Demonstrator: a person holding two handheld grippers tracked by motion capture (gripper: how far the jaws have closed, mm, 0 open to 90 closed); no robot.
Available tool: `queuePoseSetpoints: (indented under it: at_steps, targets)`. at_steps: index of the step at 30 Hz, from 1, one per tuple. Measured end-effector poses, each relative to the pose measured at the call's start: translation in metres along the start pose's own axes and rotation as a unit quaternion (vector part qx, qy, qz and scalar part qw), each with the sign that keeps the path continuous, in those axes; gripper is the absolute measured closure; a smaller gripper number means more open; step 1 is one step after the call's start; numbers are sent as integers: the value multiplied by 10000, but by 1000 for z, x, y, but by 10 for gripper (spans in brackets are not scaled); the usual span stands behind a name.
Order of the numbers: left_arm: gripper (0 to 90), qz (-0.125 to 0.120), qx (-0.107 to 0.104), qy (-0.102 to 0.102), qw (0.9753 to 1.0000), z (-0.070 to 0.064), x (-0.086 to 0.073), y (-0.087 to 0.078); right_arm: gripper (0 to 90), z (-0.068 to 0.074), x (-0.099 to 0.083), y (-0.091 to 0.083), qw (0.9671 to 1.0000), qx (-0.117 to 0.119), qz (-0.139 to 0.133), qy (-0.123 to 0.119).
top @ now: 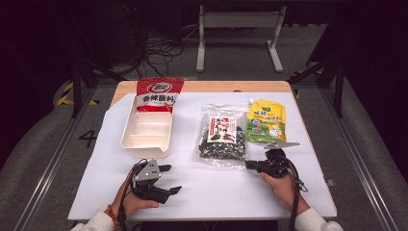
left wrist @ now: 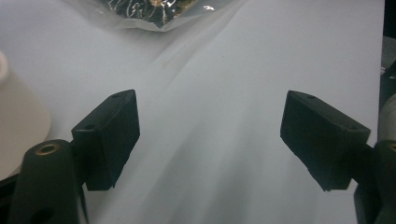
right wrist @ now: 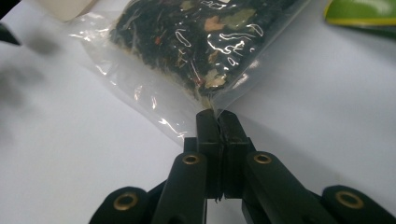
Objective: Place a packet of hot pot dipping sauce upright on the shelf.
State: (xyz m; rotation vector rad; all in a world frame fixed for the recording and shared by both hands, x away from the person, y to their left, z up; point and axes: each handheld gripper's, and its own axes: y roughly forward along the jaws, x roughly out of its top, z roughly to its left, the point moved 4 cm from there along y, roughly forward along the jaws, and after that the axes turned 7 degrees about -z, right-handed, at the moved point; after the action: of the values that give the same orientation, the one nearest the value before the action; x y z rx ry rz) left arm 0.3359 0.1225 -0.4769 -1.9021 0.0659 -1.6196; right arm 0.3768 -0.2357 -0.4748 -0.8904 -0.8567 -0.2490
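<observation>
A clear bag of dark dried food lies flat in the middle of the white-covered table. My right gripper is shut on its near right corner; in the right gripper view the two jaws pinch the plastic edge of the bag. My left gripper rests near the front left with its jaws wide apart and nothing between them. A red snack bag leans in the far end of a white divided tray. A yellow-green spout pouch lies to the right of the clear bag.
The white tray's edge shows at the left of the left gripper view, the clear bag's corner at its top. The pouch sits close beyond my right gripper. Bare white sheet spans the front between my hands.
</observation>
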Motion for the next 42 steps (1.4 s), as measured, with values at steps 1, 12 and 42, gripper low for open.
queuePoseSetpoints:
  at_steps: [1, 12, 42]
  targets:
    - [198, 6, -26, -15, 10000, 0, 1, 2, 891, 2, -13, -15, 9999, 25, 98, -115]
    - [157, 93, -603, -57, 9981, -10, 25, 45, 895, -14, -45, -60, 9990, -320, 172, -273]
    - [102, 115, -397, -894, 9951, 48, 69, 132, 797, -14, -22, -44, 9915, -850, -199, -970]
